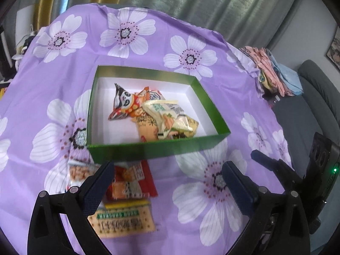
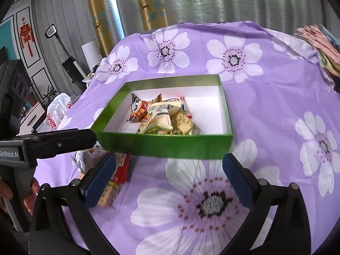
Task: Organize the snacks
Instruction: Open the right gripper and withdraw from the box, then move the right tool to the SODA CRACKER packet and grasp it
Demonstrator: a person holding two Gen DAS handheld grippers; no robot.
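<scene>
Nearest the left camera, the left gripper point(image 1: 165, 182) is hanging with its jaws spread wide and nothing between them — its left blue pad point(image 1: 96, 188) is overlapping the edge of a loose pile of snack packets point(image 1: 127, 193) lying on the purple flowered cloth point(image 1: 212, 191), though whether it is touching them is not clear. The packets are sitting just in front of the green box: a cracker packet point(image 1: 125, 223) closest, orange and red ones beyond it.

The right gripper point(image 2: 167, 180) is likewise standing wide open and empty above a large white flower on the cloth, its left pad point(image 2: 99, 182) lying beside the same pile, seen blurred there.

Farther on, the green box point(image 1: 153, 148) is resting open on the cloth, holding a heap of snacks point(image 1: 153, 112) — a panda-printed packet point(image 1: 124, 103) at the back left, pale yellow ones toward the front right.

Beyond the cloth's right edge, folded fabrics point(image 1: 274, 70) are lying stacked, and grey curtains point(image 1: 212, 0) are hanging behind
</scene>
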